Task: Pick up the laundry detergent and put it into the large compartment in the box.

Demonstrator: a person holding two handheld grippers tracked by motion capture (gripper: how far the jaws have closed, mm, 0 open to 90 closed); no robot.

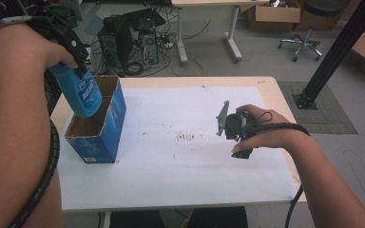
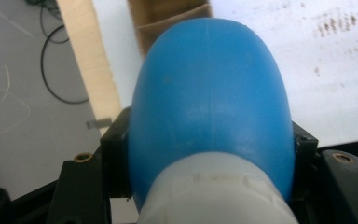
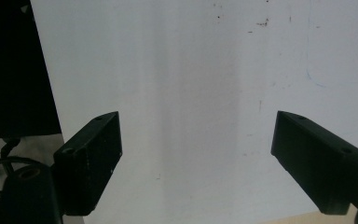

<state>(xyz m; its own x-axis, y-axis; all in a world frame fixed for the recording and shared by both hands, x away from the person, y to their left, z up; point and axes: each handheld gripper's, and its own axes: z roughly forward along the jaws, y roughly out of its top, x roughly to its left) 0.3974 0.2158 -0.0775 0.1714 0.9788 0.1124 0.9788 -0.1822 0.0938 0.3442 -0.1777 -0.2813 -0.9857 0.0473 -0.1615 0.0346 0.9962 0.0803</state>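
A: What do I have in the left gripper [image 1: 78,59]?

B: A blue plastic bottle [image 1: 82,93] with a printed label. My jaws are clamped on it up near its pale cap end, one on each side, as the left gripper view shows. It hangs bottom-down, a bit tilted.

A: And where is the bottle relative to the box?

B: Its lower end sits at the open top of the blue cardboard box [image 1: 100,137], over the compartment farther from me. The box stands upright near the left edge of the tabletop [image 1: 275,95], on the white sheet [image 1: 180,166] that covers most of it. I cannot tell whether the bottle touches the box's divider.

A: The right gripper [image 1: 235,130]?

B: Its jaws stand wide apart with nothing between them; in the right gripper view I see just bare white sheet under them. My right hand [image 1: 266,133] rests on the sheet, well apart from the box.

A: Anything else on the sheet?

B: Some brownish smudges [image 1: 186,137] near the middle.
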